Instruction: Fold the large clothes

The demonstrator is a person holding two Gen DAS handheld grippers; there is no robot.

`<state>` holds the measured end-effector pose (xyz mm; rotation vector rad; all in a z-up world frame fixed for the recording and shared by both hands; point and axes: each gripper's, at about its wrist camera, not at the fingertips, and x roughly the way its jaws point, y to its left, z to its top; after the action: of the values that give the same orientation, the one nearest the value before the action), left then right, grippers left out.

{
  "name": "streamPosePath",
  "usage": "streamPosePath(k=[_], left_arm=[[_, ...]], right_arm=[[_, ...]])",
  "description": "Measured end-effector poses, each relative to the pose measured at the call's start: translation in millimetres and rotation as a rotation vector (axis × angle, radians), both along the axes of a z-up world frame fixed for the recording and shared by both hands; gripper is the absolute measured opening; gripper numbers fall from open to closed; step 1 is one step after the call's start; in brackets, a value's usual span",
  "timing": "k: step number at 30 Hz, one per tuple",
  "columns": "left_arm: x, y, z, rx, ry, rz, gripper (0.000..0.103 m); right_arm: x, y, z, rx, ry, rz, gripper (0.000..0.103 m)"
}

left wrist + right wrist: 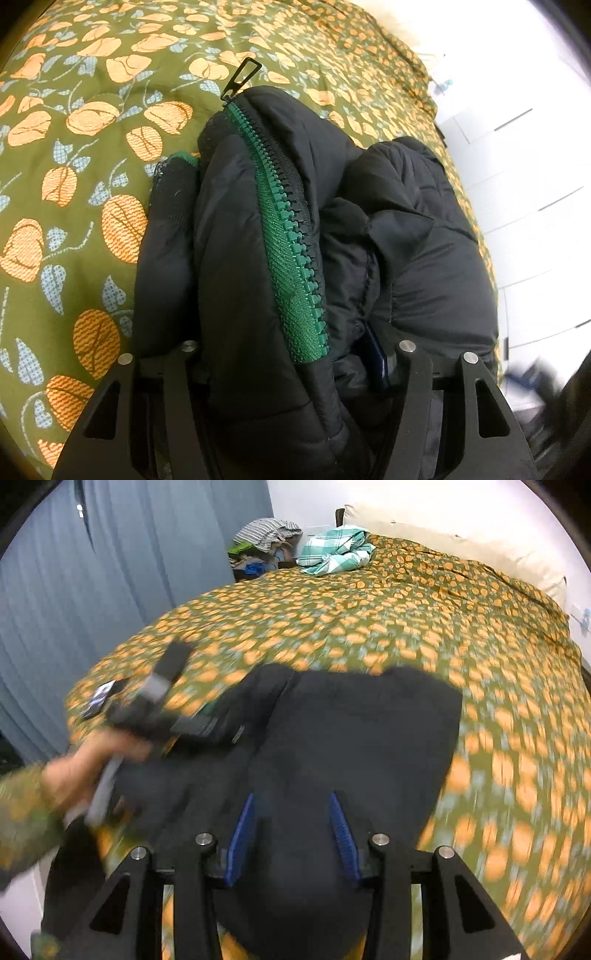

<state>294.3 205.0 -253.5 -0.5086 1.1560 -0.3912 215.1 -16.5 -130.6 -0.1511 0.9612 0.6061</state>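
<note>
1. Your jacket point(406, 229) is plain black, with a bright green zipper point(291, 240).
2. The bedspread point(406, 620) under it is olive green, printed with orange leaves and pale blue ones (blurred in your right view).
3. The curtain point(92, 583) is grey-blue.
4. The cloth point(334, 550) at the far end is teal-and-white check.
5. Your right gripper's pads point(341, 830) are blue.

A bed point(369, 627) under an olive cover printed with orange leaves carries a black padded jacket point(351, 731) spread across its near part. A crumpled green-and-white checked cloth point(334, 550) lies at the far corner, a pale pillow point(461, 542) along the far edge, and a small dark device point(99, 698) near the left edge.
</note>
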Motion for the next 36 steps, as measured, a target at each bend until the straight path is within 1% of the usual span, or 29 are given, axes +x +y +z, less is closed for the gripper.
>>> streamPosePath(k=[2,3,4,6,7,8,9,10,11,12,14,16,18,19,20,21,22,23,24,26,27,28,30,33,36], left_arm=[[1.3,-4.3,1.1,-0.001,0.000,-0.006,0.064],[0.6,-6.9,3.7,0.015,-0.001,-0.003,0.064],[0.7,-8.8,6.2,0.029,-0.001,0.002,0.065],[-1.0,-9.7,15.7,0.059,0.007,0.016,0.070],[-2.4,-7.9,21.1,0.056,0.017,0.021,0.070],[-5.0,-3.0,28.2,0.035,0.026,0.025,0.070],[-11.0,7.4,39.9,-0.021,0.019,0.033,0.072],[-16.4,16.3,47.4,-0.066,0.004,0.041,0.075],[-23.0,26.3,55.1,-0.113,-0.011,0.050,0.083],[-29.9,35.8,62.1,-0.153,-0.019,0.057,0.089],[-40.7,44.0,71.2,-0.193,-0.011,0.045,0.090],[-47.9,31.4,80.7,-0.180,-0.006,-0.017,0.090],[-54.3,6.3,93.0,-0.087,-0.039,-0.086,0.090],[-57.4,-8.6,97.3,0.018,-0.056,-0.115,0.090],[-58.0,-20.1,98.1,0.127,-0.063,-0.124,0.090],[-59.9,-28.3,91.1,0.268,-0.052,-0.115,0.090],[-60.5,-27.1,81.6,0.313,-0.026,-0.107,0.090],[-60.6,-22.2,69.3,0.311,0.012,-0.096,0.091],[-60.2,-11.8,54.1,0.265,0.059,-0.067,0.094],[-59.9,2.6,38.7,0.210,0.095,-0.027,0.100],[-59.8,10.1,30.5,0.172,0.109,-0.012,0.100],[-59.6,13.4,25.9,0.151,0.118,-0.007,0.101],[-57.0,20.1,15.0,0.112,0.135,-0.004,0.103],[-55.1,27.0,0.5,0.061,0.155,-0.010,0.103],[-50.1,28.1,-17.9,-0.013,0.179,-0.032,0.103]], right_arm=[[-8.1,-4.2,-30.2,-0.008,0.033,-0.040,0.043],[-5.2,-6.7,-38.2,0.000,0.047,-0.062,0.043],[-2.8,-7.5,-40.2,0.011,0.051,-0.081,0.043],[-2.0,-5.2,-34.6,0.001,0.046,-0.089,0.043],[-2.8,-4.4,-28.1,-0.004,0.046,-0.081,0.047],[-3.9,-6.4,-22.7,0.009,0.057,-0.071,0.055],[-5.3,-9.1,-19.5,0.026,0.067,-0.066,0.062],[-8.6,-16.2,-11.6,0.066,0.077,-0.064,0.066],[-13.8,-25.0,-2.2,0.113,0.070,-0.069,0.070],[-19.5,-31.0,3.7,0.138,0.057,-0.075,0.073],[-27.7,-41.2,14.4,0.170,0.023,-0.081,0.075],[-33.9,-43.7,17.8,0.168,0.006,-0.076,0.075],[-33.8,-43.2,14.8,0.167,0.007,-0.072,0.075],[-33.4,-42.2,11.7,0.170,0.021,-0.075,0.075],[-32.7,-41.6,9.2,0.172,0.038,-0.081,0.075],[-31.1,-42.1,7.9,0.176,0.046,-0.085,0.075],[-31.4,-43.9,7.9,0.186,0.052,-0.093,0.075],[-31.4,-46.6,8.2,0.193,0.053,-0.102,0.075],[-30.8,-51.1,9.1,0.198,0.055,-0.116,0.075],[-23.7,-63.1,6.8,0.195,0.067,-0.152,0.075],[-22.2,-67.9,5.6,0.194,0.073,-0.167,0.075],[-16.3,-76.3,1.5,0.204,0.091,-0.189,0.075],[-4.3,-92.6,-11.0,0.249,0.147,-0.215,0.075],[9.1,-109.6,-31.6,0.311,0.229,-0.235,0.075],[20.9,-119.0,-57.2,0.432,0.320,-0.219,0.075]])
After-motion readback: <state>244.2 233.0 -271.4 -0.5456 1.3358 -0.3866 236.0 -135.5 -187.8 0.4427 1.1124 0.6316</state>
